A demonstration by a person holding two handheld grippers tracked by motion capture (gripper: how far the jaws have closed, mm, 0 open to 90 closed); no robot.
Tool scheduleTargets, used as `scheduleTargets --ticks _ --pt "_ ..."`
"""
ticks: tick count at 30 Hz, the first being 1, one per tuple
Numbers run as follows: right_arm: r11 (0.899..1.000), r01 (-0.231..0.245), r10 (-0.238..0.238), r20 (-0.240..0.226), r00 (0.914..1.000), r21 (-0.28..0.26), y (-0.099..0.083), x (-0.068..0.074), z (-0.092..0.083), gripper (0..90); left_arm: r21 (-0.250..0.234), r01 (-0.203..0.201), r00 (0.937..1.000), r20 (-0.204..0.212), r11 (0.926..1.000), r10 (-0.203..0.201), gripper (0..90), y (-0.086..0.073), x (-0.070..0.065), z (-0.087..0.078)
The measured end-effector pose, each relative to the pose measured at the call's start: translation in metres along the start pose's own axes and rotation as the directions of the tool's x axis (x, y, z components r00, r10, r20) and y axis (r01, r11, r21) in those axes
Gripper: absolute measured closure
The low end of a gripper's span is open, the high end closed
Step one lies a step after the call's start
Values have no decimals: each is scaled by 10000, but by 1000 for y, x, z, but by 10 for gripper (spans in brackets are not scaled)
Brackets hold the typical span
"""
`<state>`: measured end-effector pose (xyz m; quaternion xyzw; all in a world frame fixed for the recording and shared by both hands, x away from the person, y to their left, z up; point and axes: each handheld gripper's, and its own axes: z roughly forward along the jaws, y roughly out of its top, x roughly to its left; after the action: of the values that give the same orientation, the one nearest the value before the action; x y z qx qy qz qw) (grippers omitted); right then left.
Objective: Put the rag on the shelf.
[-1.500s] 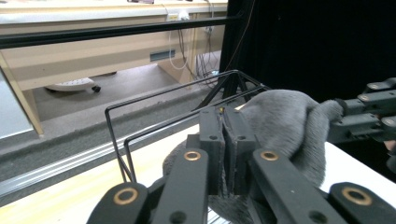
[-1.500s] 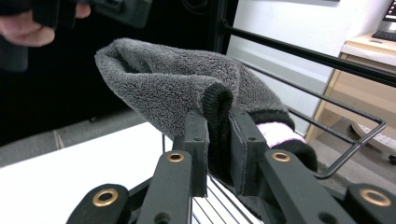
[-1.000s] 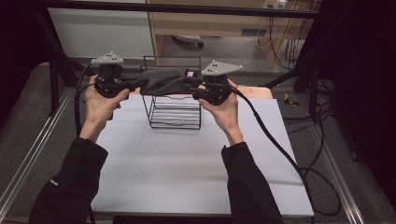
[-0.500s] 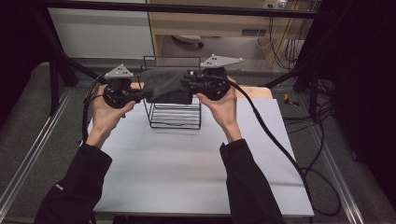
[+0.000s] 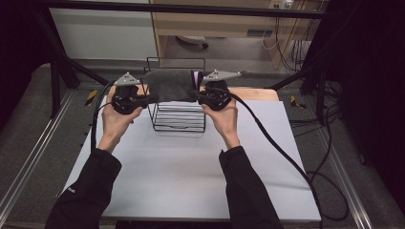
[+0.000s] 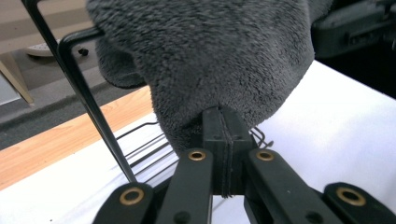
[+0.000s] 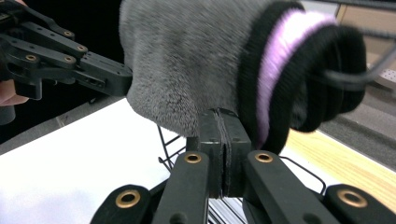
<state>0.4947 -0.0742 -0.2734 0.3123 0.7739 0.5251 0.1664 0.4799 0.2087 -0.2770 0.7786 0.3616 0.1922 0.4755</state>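
Fleece, grey and thick-piled, is what you are holding: a fuzzy sock point(image 5: 169, 86) stretched level between your two tools over the top of a black wire rack point(image 5: 179, 117) standing on the white table point(image 5: 191, 171). Your left gripper point(image 5: 152, 97) is pinching one end of it, jaws pressed together on the fabric. Your right gripper point(image 5: 195, 95) has just been closing, and its jaws are now clamping the sock's other end. The right gripper view is showing you the sock's black cuff with a lilac band point(image 7: 275, 70), hanging against a rack wire. The left gripper view is showing you only plain grey pile sagging beside a rack upright point(image 6: 88, 107), with the wooden table edge point(image 6: 70, 135) behind.
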Motion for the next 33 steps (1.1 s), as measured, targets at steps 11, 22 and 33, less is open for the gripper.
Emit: scheduleTargets --ticks 11,22,33 --pt "9987 356 -367 -305 9989 -373 -1 2 -10 764 -193 -19 9998 217 9998 23 813 -1 0 -12" --pt "9975 258 -268 -143 9995 -658 9 6 -41 429 -47 -8 10000 45 10000 8 538 -2 -2 -32" --pt "9985 168 -164 70 9998 -524 4 9 -71 150 302 -192 9998 -11 9994 192 338 -28 -4 -46"
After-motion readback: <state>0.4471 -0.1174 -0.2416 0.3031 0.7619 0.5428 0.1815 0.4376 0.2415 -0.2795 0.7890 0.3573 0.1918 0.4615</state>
